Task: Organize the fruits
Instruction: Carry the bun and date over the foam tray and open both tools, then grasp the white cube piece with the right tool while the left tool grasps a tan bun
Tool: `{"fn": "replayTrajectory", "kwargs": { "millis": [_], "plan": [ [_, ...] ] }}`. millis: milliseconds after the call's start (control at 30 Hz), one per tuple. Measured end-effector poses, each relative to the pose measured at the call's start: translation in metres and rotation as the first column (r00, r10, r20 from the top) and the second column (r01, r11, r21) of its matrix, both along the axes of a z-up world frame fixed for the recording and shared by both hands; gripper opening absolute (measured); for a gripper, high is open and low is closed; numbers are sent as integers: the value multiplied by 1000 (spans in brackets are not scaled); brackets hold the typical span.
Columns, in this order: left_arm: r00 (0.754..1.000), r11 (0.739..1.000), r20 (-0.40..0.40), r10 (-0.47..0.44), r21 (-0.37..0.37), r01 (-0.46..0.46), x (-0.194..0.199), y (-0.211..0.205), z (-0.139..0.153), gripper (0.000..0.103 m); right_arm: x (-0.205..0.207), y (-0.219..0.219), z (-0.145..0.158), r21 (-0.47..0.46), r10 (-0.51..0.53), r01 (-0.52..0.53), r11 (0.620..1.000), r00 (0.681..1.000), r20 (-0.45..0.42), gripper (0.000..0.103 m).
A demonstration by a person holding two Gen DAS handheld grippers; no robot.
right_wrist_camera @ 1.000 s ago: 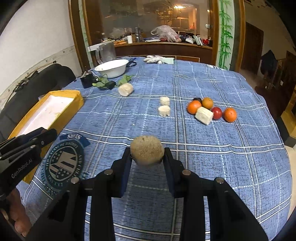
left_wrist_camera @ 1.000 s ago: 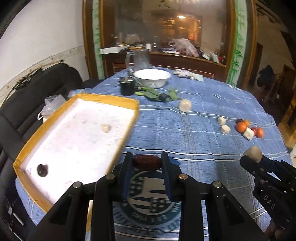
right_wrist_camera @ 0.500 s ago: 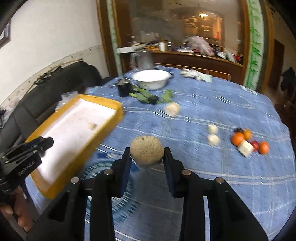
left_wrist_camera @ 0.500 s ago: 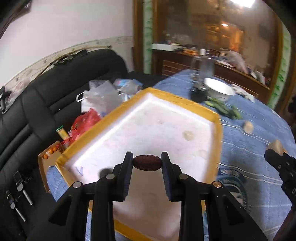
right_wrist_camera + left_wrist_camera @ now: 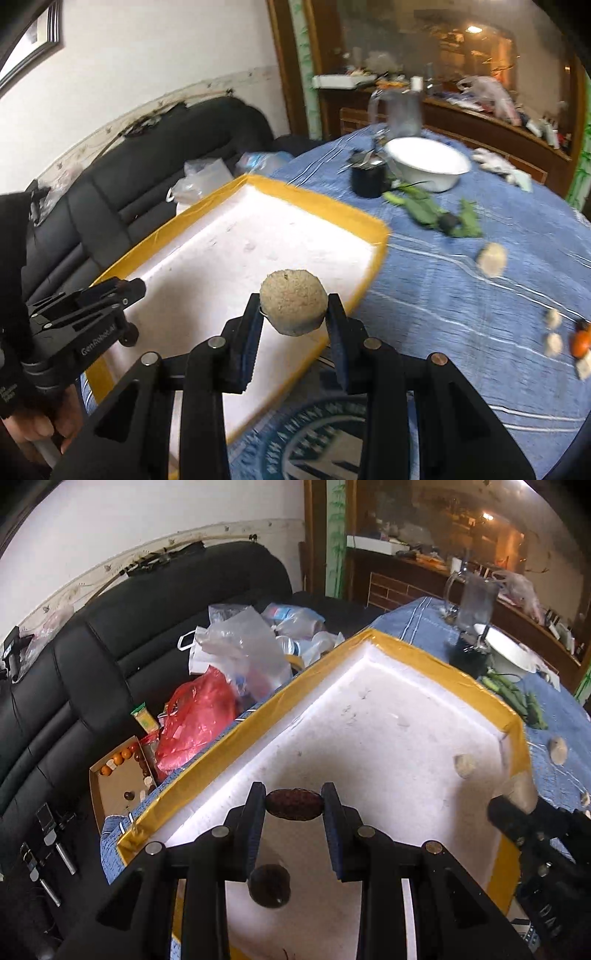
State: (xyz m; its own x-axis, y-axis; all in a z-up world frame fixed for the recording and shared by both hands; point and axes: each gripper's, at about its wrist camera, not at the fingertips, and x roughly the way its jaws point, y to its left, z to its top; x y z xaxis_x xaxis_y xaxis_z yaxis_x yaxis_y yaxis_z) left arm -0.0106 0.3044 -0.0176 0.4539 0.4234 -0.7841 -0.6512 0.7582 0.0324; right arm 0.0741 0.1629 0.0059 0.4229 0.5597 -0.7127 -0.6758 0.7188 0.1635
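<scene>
My left gripper [image 5: 293,806] is shut on a dark reddish-brown fruit [image 5: 294,805] and holds it over the near part of the white foam tray with a yellow rim [image 5: 424,657]. A dark round fruit [image 5: 269,885] and a pale chunk [image 5: 464,765] lie in the tray. My right gripper [image 5: 293,314] is shut on a round tan fruit [image 5: 293,301] above the tray's [image 5: 325,203] right edge. It shows at the right of the left wrist view [image 5: 517,805]. The left gripper shows at the left of the right wrist view [image 5: 110,295].
On the blue tablecloth [image 5: 480,266] lie a white bowl [image 5: 428,162], a black cup [image 5: 367,179], green leaves [image 5: 428,210], pale chunks [image 5: 491,258] and orange fruits [image 5: 581,339]. A black sofa [image 5: 74,657] with plastic bags [image 5: 236,653] and a cardboard box [image 5: 122,779] stands left of the table.
Both grippers have swung left with their fruits. The left one is now over the tray near the dark round fruit; the right one has reached the tray's right edge.
</scene>
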Motion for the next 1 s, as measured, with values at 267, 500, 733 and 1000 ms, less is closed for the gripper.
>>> {"fn": "replayTrajectory", "kwargs": {
  "millis": [267,500,733,1000],
  "plan": [
    [999,999,-36,28,-15,-28,2,11,-9,30,7,30,-28,-55,61,-64,996,997,-57,37],
    [989,997,-131,64,-40,-70,3,18,-18,58,10,42,-43,-95,85,-94,991,992,-94,37],
    [990,993,-92,105,-38,-109,-14,15,-2,74,8,39,-34,-94,73,-81,992,994,-80,57],
    [996,998,58,68,-17,-67,-16,-29,29,81,5,-52,12,22,-78,78,997,997,-1,63]
  ]
}}
